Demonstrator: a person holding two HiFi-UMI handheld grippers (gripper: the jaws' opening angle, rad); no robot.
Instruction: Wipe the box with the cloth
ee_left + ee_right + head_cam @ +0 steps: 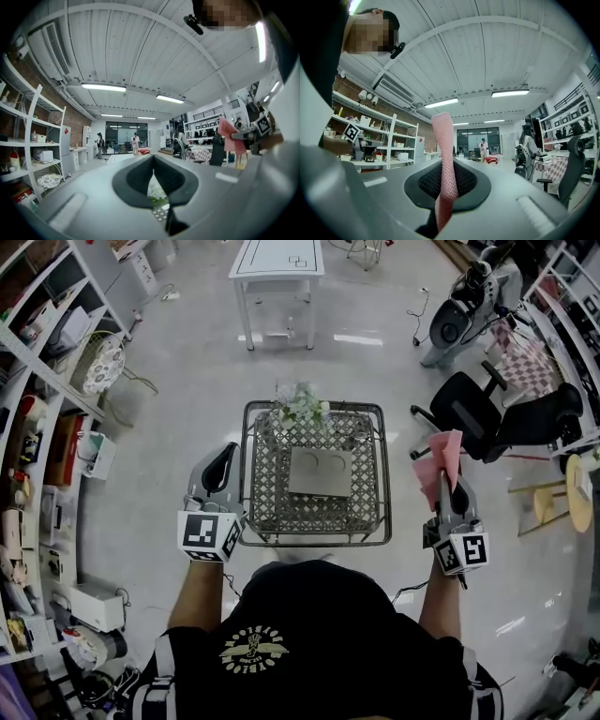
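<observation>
A flat grey box [320,472] with two round marks on its lid lies in the middle of a metal lattice table [272,512]. My right gripper [457,493] is held up to the right of the table, well apart from the box. It is shut on a pink cloth [441,463], which sticks up between the jaws [444,154]. My left gripper [226,454] hovers at the table's left edge, its fingers closed together with nothing in them [153,161]. Both grippers point upward toward the ceiling.
A small bunch of flowers [302,407] stands at the table's far edge. Black office chairs [487,413] and a stool [553,502] are to the right, shelves [37,427] line the left, and a white table [277,263] stands farther off.
</observation>
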